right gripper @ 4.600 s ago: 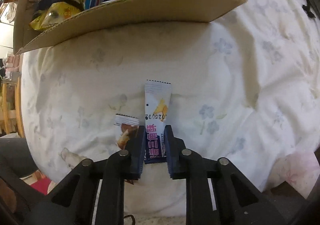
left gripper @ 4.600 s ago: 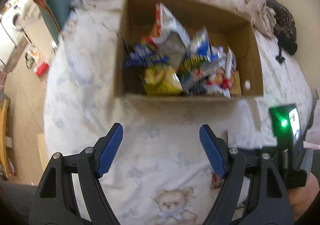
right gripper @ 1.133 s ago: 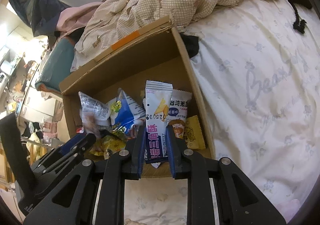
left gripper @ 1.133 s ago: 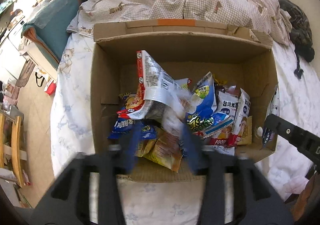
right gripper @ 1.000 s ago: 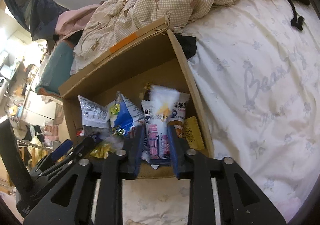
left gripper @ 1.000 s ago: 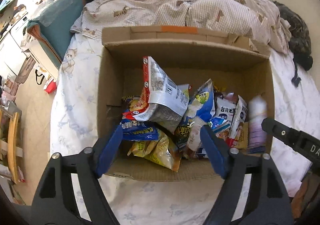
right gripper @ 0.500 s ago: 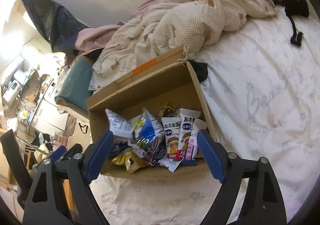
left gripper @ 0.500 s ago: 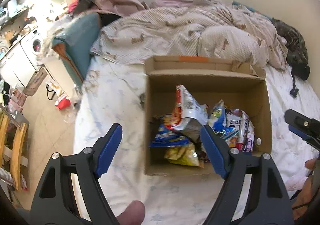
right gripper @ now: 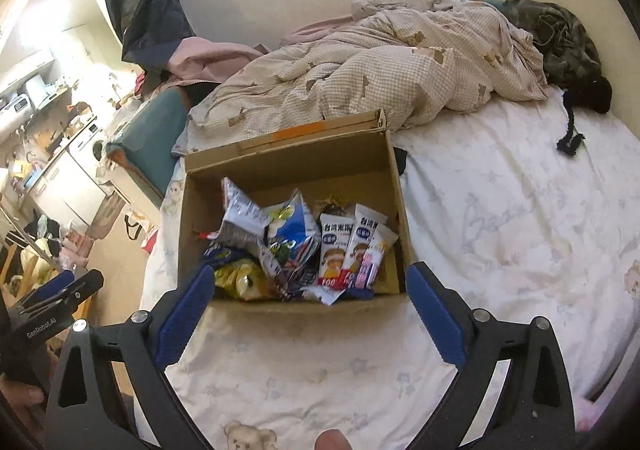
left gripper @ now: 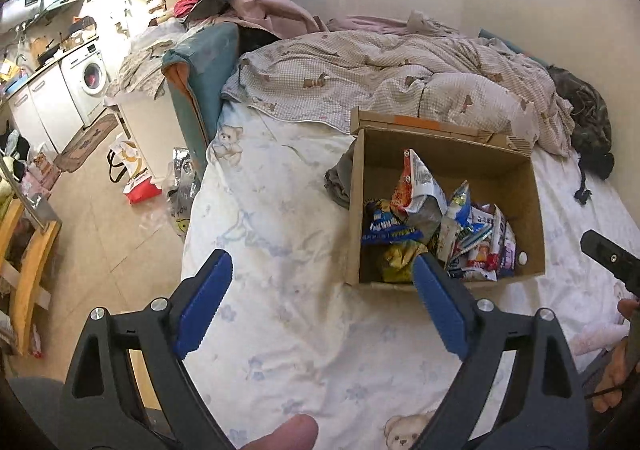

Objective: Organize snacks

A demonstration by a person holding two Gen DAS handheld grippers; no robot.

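Note:
An open cardboard box (left gripper: 536, 210) (right gripper: 288, 162) sits on the white bed sheet and holds several snack packets (left gripper: 436, 234) (right gripper: 304, 250). A slim pink and purple packet (right gripper: 370, 262) lies among them at the right side of the box. My left gripper (left gripper: 320, 302) is open and empty, held above the sheet to the near left of the box. My right gripper (right gripper: 306, 314) is open and empty, just in front of the box's near wall. The right gripper's tip also shows at the right edge of the left wrist view (left gripper: 608, 258).
A checked duvet (left gripper: 400, 86) (right gripper: 380, 78) is bunched behind the box. Dark clothing (right gripper: 560, 38) lies at the far right of the bed. The bed's left edge drops to a cluttered floor (left gripper: 100, 210) with a teal cushion (left gripper: 200, 66) and white cabinets.
My right gripper opened and dropped the slim packet into the box. Both grippers then pulled up and back from the box, so more of the room shows.

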